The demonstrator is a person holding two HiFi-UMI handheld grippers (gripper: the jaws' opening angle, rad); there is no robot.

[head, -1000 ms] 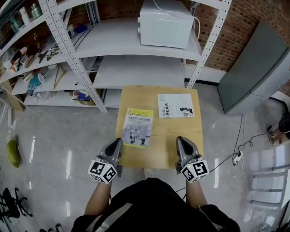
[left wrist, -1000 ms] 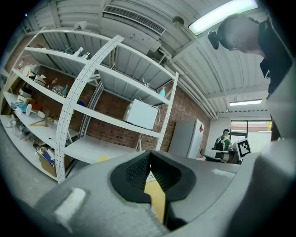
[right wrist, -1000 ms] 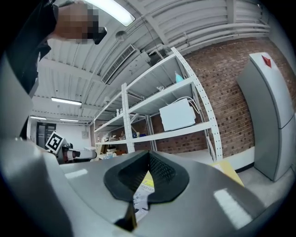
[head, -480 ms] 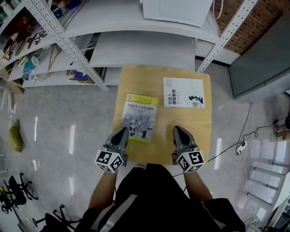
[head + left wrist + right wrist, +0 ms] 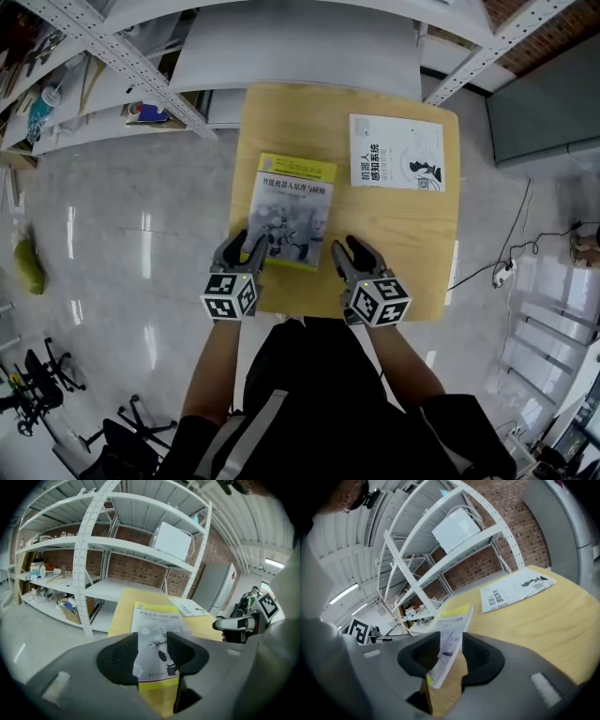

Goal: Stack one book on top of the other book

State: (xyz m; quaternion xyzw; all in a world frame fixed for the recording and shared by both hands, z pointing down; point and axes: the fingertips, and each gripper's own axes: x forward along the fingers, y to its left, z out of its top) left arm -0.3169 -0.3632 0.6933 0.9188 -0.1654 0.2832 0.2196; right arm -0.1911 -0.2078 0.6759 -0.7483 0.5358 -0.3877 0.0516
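A yellow-and-grey book point(image 5: 293, 211) lies flat on the left half of the wooden table point(image 5: 412, 234). A white book point(image 5: 398, 152) lies at the far right. My left gripper point(image 5: 246, 253) is at the yellow book's near left corner. Its jaws have just been opening and stand open. In the left gripper view the book point(image 5: 157, 620) shows in the gap of that gripper point(image 5: 152, 651), untouched. My right gripper point(image 5: 342, 255) is at the near right corner. Its jaws have also been opening, and the book's corner point(image 5: 452, 620) sits loosely between them point(image 5: 450, 656). The white book point(image 5: 518, 590) lies beyond.
White metal shelving point(image 5: 281, 47) stands behind the table, with a microwave point(image 5: 171, 541) on an upper shelf. A grey cabinet point(image 5: 544, 103) is at the right. A cable and power strip point(image 5: 506, 272) lie on the floor by the table's right side.
Both grippers came down from the table's near edge to the yellow book's near corners. Their jaws, shut before, now stand apart. Neither book has moved.
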